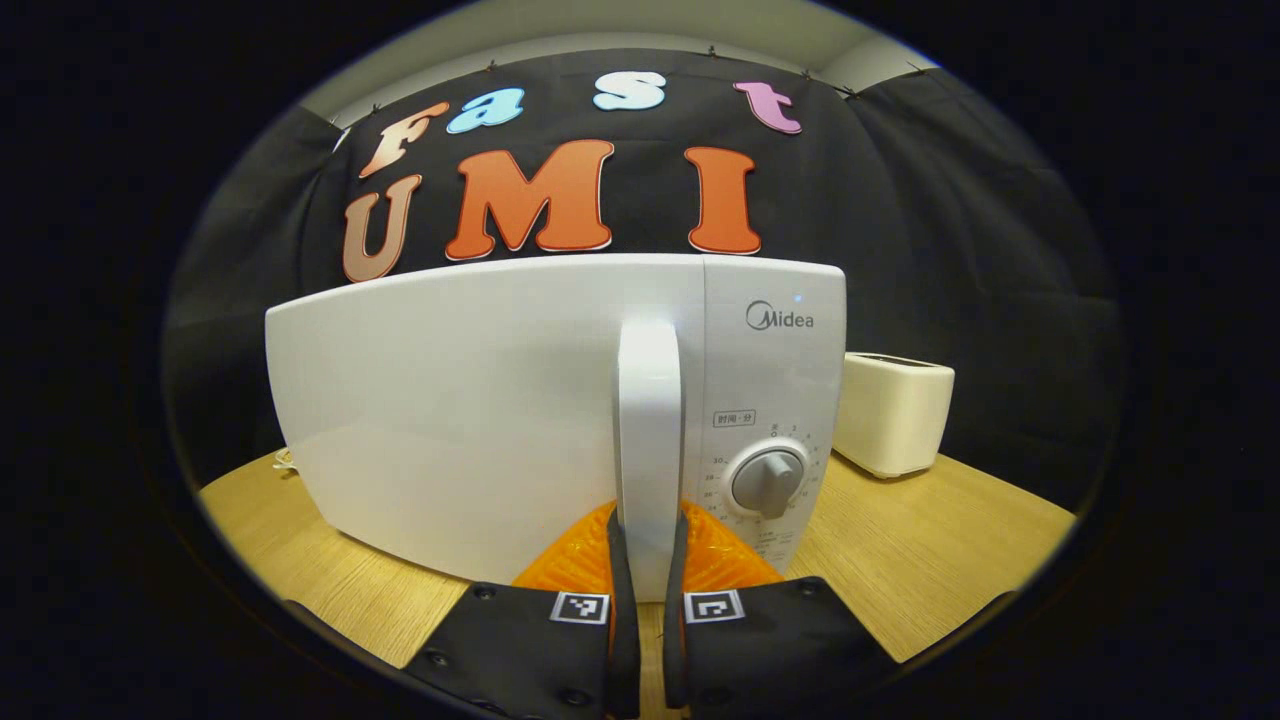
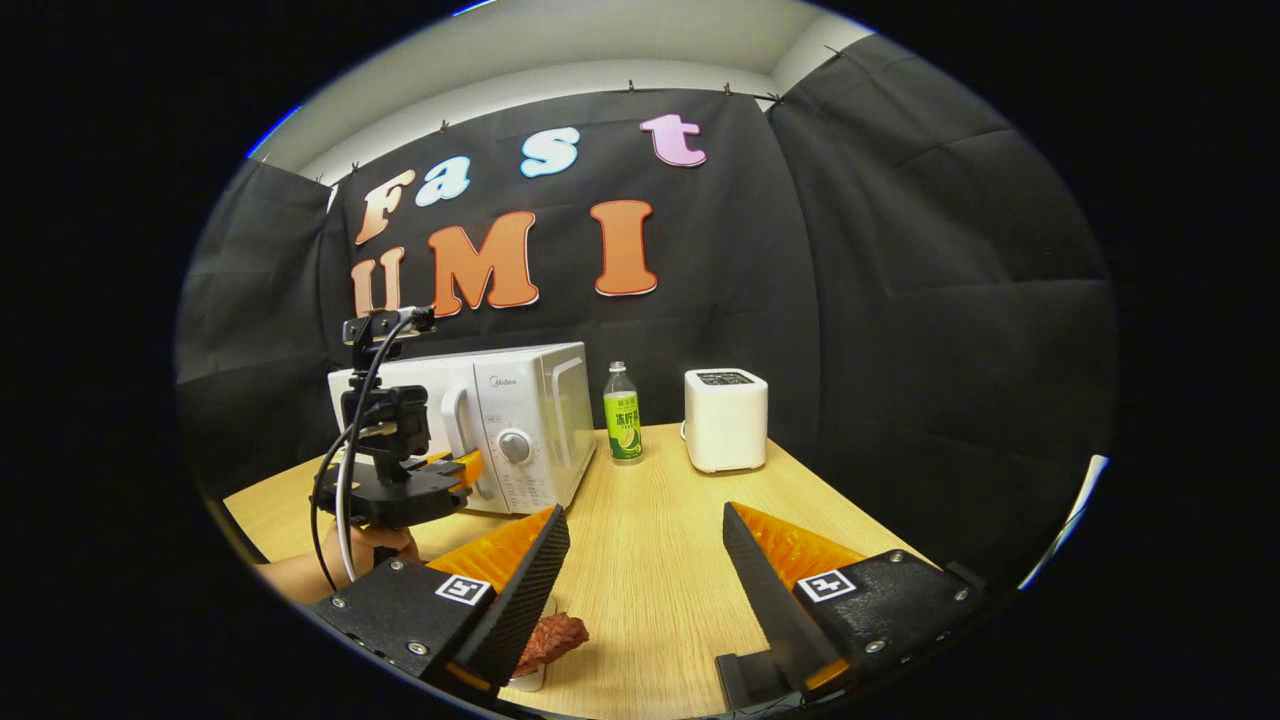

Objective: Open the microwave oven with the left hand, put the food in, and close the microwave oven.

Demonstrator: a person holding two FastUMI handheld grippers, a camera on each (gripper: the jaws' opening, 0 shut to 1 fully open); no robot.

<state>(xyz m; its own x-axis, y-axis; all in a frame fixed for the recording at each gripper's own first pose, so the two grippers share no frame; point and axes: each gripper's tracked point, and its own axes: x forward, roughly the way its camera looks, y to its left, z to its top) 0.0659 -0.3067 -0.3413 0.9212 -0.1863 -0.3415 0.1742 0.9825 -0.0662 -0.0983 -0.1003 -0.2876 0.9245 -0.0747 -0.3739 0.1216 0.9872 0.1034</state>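
The microwave [image 1: 560, 420] front reads "Midea" above its dial; the bottle [image 2: 623, 413] label seems unreadable

Bottle [image 2: 623, 425], toaster [image 2: 726, 419] stand right of microwave [image 2: 520, 425]; bare table [image 2: 650, 560] before them.

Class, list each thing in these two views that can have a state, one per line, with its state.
White microwave oven: door closed.
Left tongs: shut on the white door handle.
Right tongs: open, empty.
Green-labelled bottle: upright, capped.
Reddish-brown food: on the wooden table, not yet inside.
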